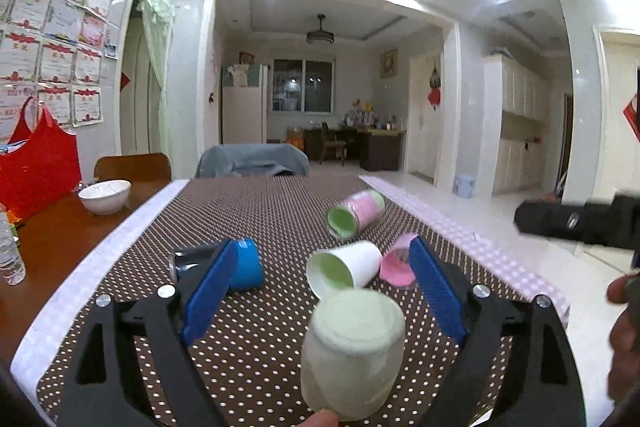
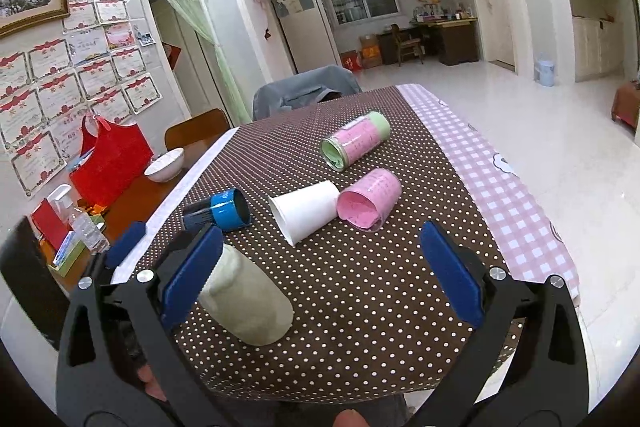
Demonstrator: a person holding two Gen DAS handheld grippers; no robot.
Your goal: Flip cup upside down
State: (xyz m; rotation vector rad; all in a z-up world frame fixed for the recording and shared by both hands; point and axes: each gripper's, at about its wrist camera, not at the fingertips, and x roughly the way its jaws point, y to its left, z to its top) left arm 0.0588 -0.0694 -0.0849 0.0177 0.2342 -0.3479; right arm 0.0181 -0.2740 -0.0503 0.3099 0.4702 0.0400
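The pale green cup sits at the near edge of the polka-dot tabletop, between the fingers of the left claw and below them. In the left wrist view its closed flat end faces up and away, so it seems to stand bottom-up or nearly so, leaning a little; its edges are blurred. In the right wrist view the same cup looks tilted, its long axis running from far-left to near-right, with the rounded end toward the near right. Whether it already rests squarely on its rim cannot be told.

The left claw is the nearer one: its blue fingers are spread wide on either side of the cup and do not touch it. The right claw is also spread wide and empty; the cup lies to its left, just beside its left finger. Judged from this, any further righting or settling of the cup falls to the left claw, which would need to close across the cup's width.

The cup is matte, pale green-white and plain, probably light and easy to tip.

Farther off lie a white cup on its side, a pink cup, a pink and green jar and a blue cup, all well apart from the green one.
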